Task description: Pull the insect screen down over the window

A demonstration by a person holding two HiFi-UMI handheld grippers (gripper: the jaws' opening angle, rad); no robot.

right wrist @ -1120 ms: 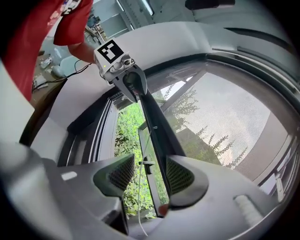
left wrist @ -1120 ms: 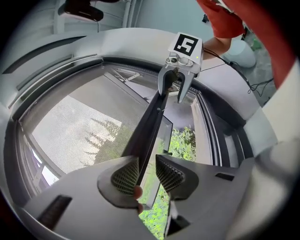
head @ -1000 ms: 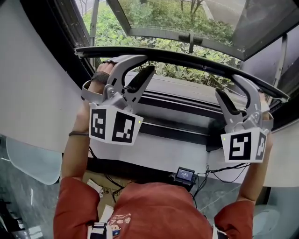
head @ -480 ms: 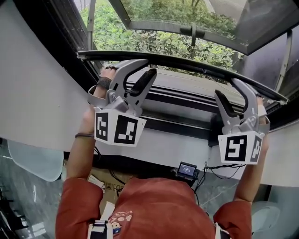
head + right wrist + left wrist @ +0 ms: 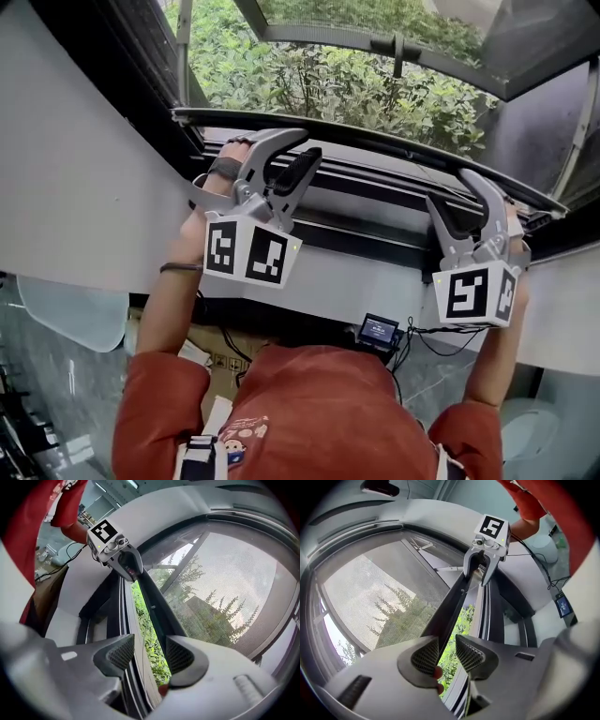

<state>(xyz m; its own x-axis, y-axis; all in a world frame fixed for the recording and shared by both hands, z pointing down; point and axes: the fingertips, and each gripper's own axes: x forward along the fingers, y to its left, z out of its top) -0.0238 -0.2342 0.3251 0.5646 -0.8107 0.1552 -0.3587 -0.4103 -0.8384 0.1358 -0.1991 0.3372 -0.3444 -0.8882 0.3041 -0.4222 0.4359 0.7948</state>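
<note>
In the head view the left gripper [image 5: 302, 148] sits toward the left end of the dark bottom bar [image 5: 375, 141] and the right gripper [image 5: 457, 192] near its right end; the bar hangs low, just above the lower window frame [image 5: 356, 211]; only the gripper views show the insect screen [image 5: 370, 597] mesh above that bar; there each pair of jaws stands wide, the bar against one pad, the other pad clear of it.

fine mesh insect screen [image 5: 370, 597], smooth dark matt pull bar [image 5: 452, 604]; matt grey plastic left tongs [image 5: 446, 654], ribbed pads [image 5: 425, 657]
</note>
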